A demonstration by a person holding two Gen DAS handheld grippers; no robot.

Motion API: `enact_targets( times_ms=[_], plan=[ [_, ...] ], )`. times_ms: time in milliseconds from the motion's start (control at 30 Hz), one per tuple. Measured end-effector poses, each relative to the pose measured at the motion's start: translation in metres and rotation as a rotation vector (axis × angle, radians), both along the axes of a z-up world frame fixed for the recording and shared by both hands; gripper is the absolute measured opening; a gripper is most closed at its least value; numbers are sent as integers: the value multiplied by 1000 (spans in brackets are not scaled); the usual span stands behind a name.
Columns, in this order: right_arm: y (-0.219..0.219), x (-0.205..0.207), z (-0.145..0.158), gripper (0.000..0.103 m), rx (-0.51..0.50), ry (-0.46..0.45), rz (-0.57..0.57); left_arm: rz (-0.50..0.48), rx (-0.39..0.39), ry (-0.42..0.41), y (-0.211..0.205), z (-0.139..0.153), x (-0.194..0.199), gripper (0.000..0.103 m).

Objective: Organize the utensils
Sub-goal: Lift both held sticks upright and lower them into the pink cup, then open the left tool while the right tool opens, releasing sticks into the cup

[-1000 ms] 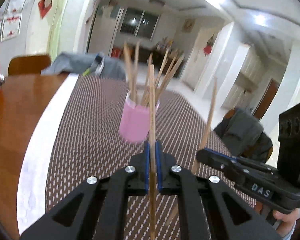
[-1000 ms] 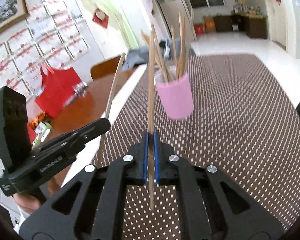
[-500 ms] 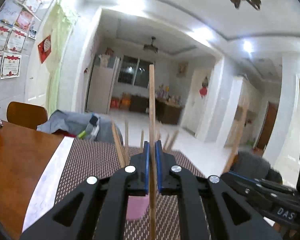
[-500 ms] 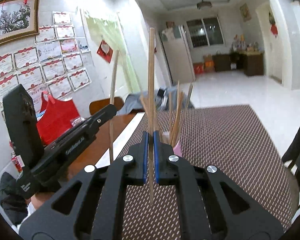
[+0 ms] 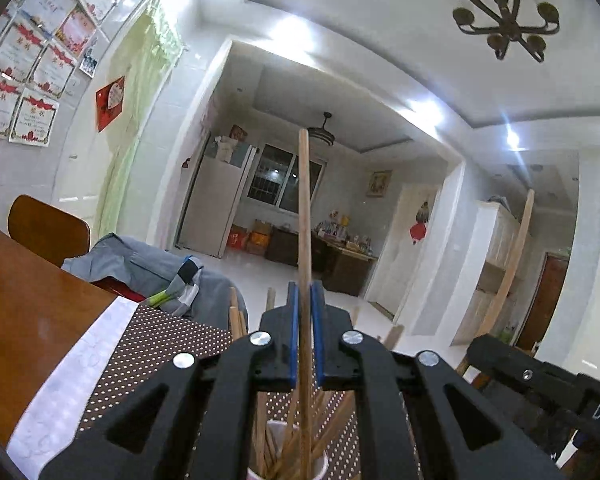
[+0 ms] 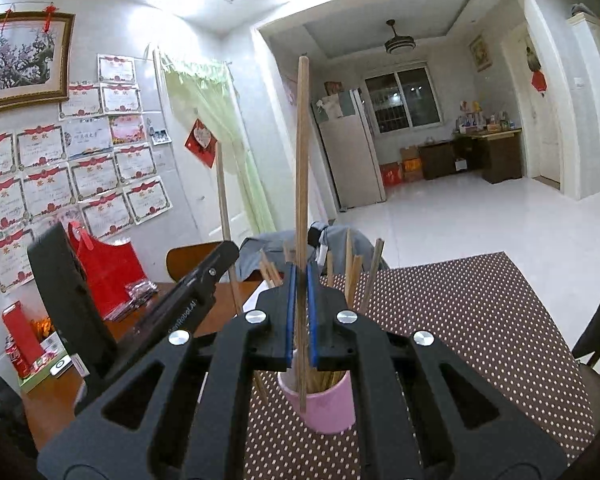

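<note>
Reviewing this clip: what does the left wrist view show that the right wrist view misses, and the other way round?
Only the left wrist view: the chandelier on the ceiling, and the right claw from the side with its chopstick.

Only the right wrist view: the framed blossom picture, the red bag, the pink cup's outer wall, and the left claw from the side.

Both: each claw shut on one upright chopstick, the cup of chopsticks on the dotted brown mat, the certificates and the refrigerator.
</note>
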State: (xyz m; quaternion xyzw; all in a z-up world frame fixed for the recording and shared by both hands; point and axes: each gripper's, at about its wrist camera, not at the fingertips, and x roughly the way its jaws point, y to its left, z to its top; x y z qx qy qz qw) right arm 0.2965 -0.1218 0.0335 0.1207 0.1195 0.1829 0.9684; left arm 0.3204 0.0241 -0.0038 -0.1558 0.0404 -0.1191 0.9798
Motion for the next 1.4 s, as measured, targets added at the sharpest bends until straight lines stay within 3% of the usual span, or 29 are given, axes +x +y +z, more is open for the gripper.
enact_targets(
  times_ms=[167,300,467,833,900,933,967,1233,1400],
  plan=[
    [-4,15,-6,6,40,-8,-22,31,-25,-18,1,-11,15,7],
    [-2,25,-14,6,39,0,-33,56,24,-28,-5,-20,24,7],
    [8,32,-22,6,-22,3,-56,62,50,-33,-6,-29,29,7],
    [13,41,-34,6,-36,66,-20,68,97,-13,-10,-34,30,7],
    [13,43,-33,6,-37,73,-15,66,100,-6,-11,-34,29,11],
    [14,43,-33,6,-37,74,-15,70,103,-2,-11,-32,28,25],
    [14,43,-33,6,-37,74,-16,76,108,6,-11,-31,27,32],
    [16,43,-33,6,-38,89,-2,103,171,93,-15,-24,22,35],
    [15,42,-33,6,-32,92,-1,142,231,96,-16,-18,7,37]
  ],
)
